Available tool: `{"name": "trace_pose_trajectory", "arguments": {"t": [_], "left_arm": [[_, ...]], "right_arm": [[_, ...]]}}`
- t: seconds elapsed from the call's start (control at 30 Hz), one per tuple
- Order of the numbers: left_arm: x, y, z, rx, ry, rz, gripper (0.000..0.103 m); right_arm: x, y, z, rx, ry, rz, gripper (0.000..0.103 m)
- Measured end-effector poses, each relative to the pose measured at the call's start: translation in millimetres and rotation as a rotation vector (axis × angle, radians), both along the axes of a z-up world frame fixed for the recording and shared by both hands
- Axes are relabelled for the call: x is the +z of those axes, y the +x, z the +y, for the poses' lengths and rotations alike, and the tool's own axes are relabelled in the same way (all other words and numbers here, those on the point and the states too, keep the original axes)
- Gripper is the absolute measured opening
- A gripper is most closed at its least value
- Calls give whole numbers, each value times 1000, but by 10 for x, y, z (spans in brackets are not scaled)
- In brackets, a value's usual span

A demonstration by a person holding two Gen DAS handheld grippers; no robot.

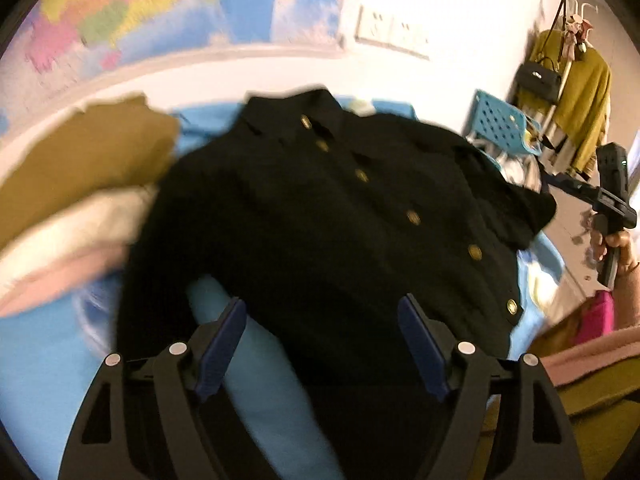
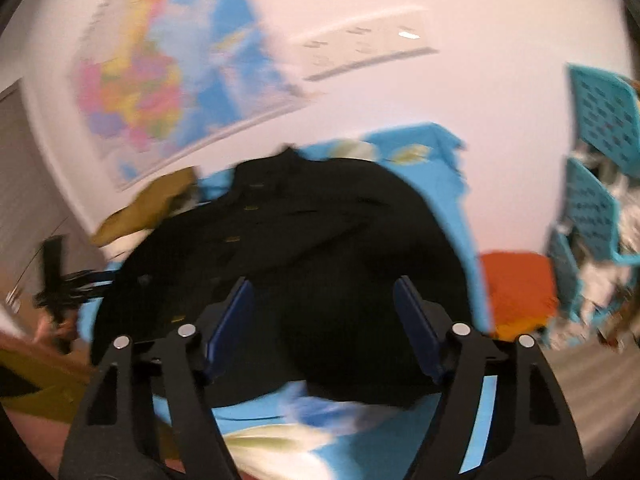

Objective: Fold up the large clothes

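Black jacket (image 1: 340, 208) flat beneath wide-apart left gripper (image 1: 322, 344) and right gripper (image 2: 324, 322)

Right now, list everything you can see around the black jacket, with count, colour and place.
Black jacket: one, black with gold buttons, spread flat on the blue sheet.
Blue sheet: one, light blue, under the jacket.
Folded clothes: a stack, olive, cream and pink, left of the jacket.
Wall map: one, multicoloured, on the wall behind.
Socket panel: one, white, on the wall.
Plastic baskets: turquoise, stacked at right.
Hanging garment: mustard, with a black bag, far right.
Orange item: one, beside the bed; blurred.
Left tongs: open, above the jacket's hem.
Right tongs: open, above the jacket.
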State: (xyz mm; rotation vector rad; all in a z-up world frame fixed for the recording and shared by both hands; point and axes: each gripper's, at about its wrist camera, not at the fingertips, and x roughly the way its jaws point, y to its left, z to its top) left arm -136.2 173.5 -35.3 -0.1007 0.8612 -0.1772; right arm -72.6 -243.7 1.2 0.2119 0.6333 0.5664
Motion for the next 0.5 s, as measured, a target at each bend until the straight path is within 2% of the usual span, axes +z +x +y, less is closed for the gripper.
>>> {"name": "trace_pose_trajectory", "arguments": {"t": [0.1, 0.17, 0.23, 0.3, 0.33, 0.4, 0.5], "left_arm": [[-151, 7, -55, -15, -66, 49, 76], [-233, -20, -40, -22, -134, 50, 85], [-330, -55, -18, -11, -169, 76, 86], [-385, -105, -38, -7, -164, 92, 86], [-412, -112, -37, -5, -162, 104, 86], [-436, -145, -4, -18, -180, 114, 86], [-476, -136, 68, -26, -206, 129, 88]], "right_arm": [[-106, 38, 380, 110, -46, 34, 69], [-281, 133, 537, 148, -81, 97, 66], [-435, 216, 532, 100, -125, 156, 63], [-546, 262, 394, 41, -148, 195, 55], [-566, 273, 336, 20, -153, 203, 48], [-543, 244, 206, -23, -131, 207, 47], [-491, 238, 165, -90, -202, 188, 46]]}}
